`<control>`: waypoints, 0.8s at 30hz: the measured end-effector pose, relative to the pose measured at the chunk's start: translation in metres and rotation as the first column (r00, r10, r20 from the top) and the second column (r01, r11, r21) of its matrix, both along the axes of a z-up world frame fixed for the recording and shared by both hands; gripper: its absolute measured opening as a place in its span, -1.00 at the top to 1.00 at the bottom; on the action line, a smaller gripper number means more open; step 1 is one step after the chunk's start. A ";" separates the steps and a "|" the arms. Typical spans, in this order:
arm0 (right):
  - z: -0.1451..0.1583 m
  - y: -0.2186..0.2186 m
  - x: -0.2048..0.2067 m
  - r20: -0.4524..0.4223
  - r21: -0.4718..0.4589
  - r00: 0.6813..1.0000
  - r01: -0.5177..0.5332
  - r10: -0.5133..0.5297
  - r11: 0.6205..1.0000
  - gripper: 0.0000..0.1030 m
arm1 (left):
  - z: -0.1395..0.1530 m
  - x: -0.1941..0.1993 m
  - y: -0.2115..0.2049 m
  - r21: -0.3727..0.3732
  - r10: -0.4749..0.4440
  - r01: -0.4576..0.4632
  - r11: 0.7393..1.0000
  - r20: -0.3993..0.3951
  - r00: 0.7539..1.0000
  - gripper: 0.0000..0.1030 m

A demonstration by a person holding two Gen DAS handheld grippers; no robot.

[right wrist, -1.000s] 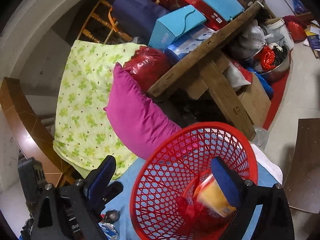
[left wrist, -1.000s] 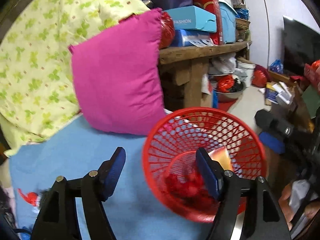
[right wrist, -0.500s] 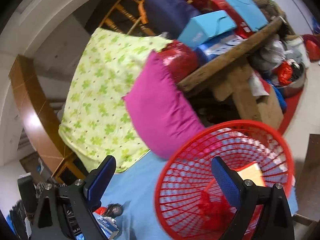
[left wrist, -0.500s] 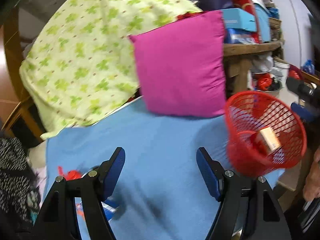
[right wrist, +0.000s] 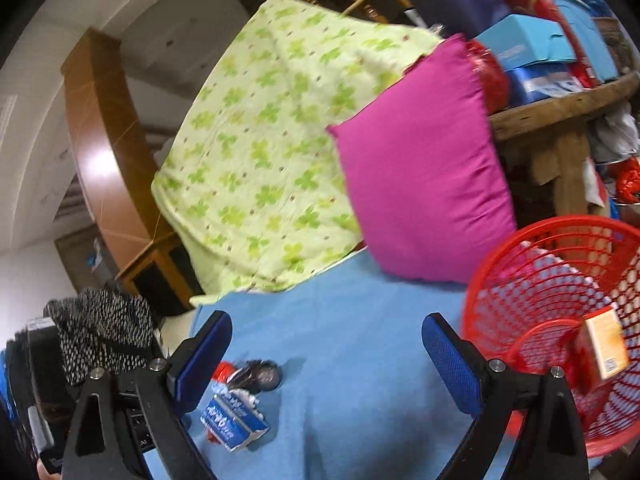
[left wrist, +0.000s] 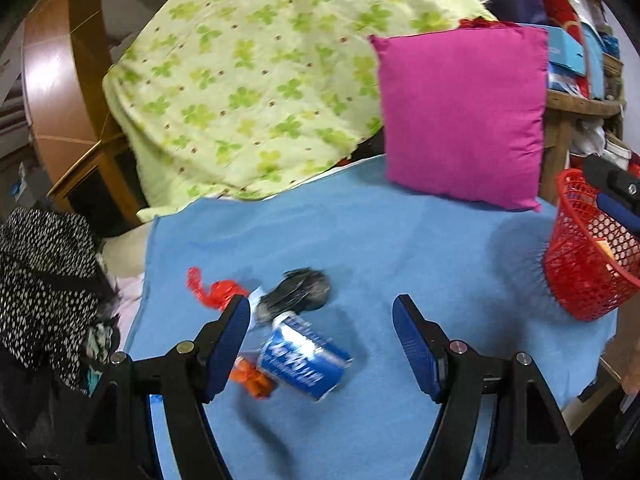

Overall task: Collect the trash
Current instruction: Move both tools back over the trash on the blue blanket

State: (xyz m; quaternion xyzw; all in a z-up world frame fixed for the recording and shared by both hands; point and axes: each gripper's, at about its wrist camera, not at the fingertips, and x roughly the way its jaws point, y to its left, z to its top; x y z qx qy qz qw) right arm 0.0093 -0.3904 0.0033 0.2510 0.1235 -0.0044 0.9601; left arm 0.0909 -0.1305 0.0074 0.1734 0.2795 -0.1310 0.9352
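A blue blanket (left wrist: 400,232) covers a bed and holds a small cluster of trash. In the left wrist view, the left gripper (left wrist: 320,340) hovers over the blanket with its blue-padded jaws standing apart and nothing between the pads. Just ahead of its left finger lies the trash: a blue and white carton (left wrist: 304,356) lying on its side, an orange wrapper (left wrist: 252,376) touching the carton's near end, a crumpled black bag (left wrist: 296,292) just beyond the carton, and a red plastic scrap (left wrist: 212,290) beside the black bag, towards the blanket's left edge.

A red mesh basket (left wrist: 580,276) sits on the blanket at the right edge, well apart from the trash cluster. A tip of the right gripper shows above its rim in this view. In the right wrist view, the right gripper (right wrist: 326,360) has its jaws apart and empty too, pointing across the blanket. The basket (right wrist: 520,280) lies just beyond its right finger and holds an orange box (right wrist: 604,344) and some red material at the bottom. The carton (right wrist: 234,420) and black bag (right wrist: 256,376) appear near its left finger.

Behind the blanket, a magenta pillow (left wrist: 464,116) stands upright, leaning against a green clover-print quilt (left wrist: 260,72). A black and white speckled cloth (left wrist: 44,272) lies at the far left. A wooden shelf (right wrist: 560,112) stacked with boxes stands to the right.
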 end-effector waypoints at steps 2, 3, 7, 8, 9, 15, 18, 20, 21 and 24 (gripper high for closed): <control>-0.005 0.014 0.012 -0.034 -0.011 0.999 -0.027 0.026 1.000 -0.90 | -0.004 0.004 0.014 -0.007 0.021 -0.021 1.000 -0.010 1.000 -0.45; -0.006 0.021 0.019 -0.048 -0.014 0.998 -0.040 0.039 0.999 -0.90 | -0.007 0.006 0.022 -0.008 0.035 -0.035 0.999 -0.016 0.999 -0.45; -0.016 0.054 0.046 -0.113 -0.043 0.989 -0.105 0.100 0.994 -0.90 | -0.020 0.017 0.054 -0.012 0.082 -0.083 0.996 -0.044 0.996 -0.45; -0.020 0.061 0.052 -0.129 -0.043 0.985 -0.124 0.117 0.991 -0.90 | -0.024 0.018 0.063 -0.011 0.095 -0.096 0.995 -0.054 0.994 -0.45; -0.023 0.068 0.058 -0.151 -0.042 0.979 -0.144 0.136 0.989 -0.90 | -0.030 0.021 0.074 -0.011 0.113 -0.114 0.993 -0.067 0.991 -0.45; -0.046 0.121 0.096 -0.270 -0.073 0.925 -0.297 0.268 0.952 -0.90 | -0.064 0.044 0.157 -0.006 0.268 -0.272 0.962 -0.157 0.951 -0.45; -0.056 0.149 0.111 -0.313 -0.089 0.889 -0.378 0.335 0.921 -0.89 | -0.080 0.054 0.199 0.005 0.347 -0.353 0.936 -0.197 0.917 -0.45; -0.063 0.168 0.121 -0.334 -0.088 0.864 -0.426 0.376 0.901 -0.88 | -0.090 0.056 0.222 0.014 0.391 -0.397 0.918 -0.216 0.895 -0.45; -0.066 0.174 0.124 -0.343 -0.087 0.854 -0.444 0.391 0.892 -0.88 | -0.094 0.059 0.236 0.014 0.412 -0.421 0.907 -0.228 0.882 -0.45; -0.077 0.195 0.138 -0.380 -0.087 0.818 -0.496 0.432 0.864 -0.88 | -0.100 0.067 0.259 -0.001 0.439 -0.455 0.891 -0.259 0.860 -0.45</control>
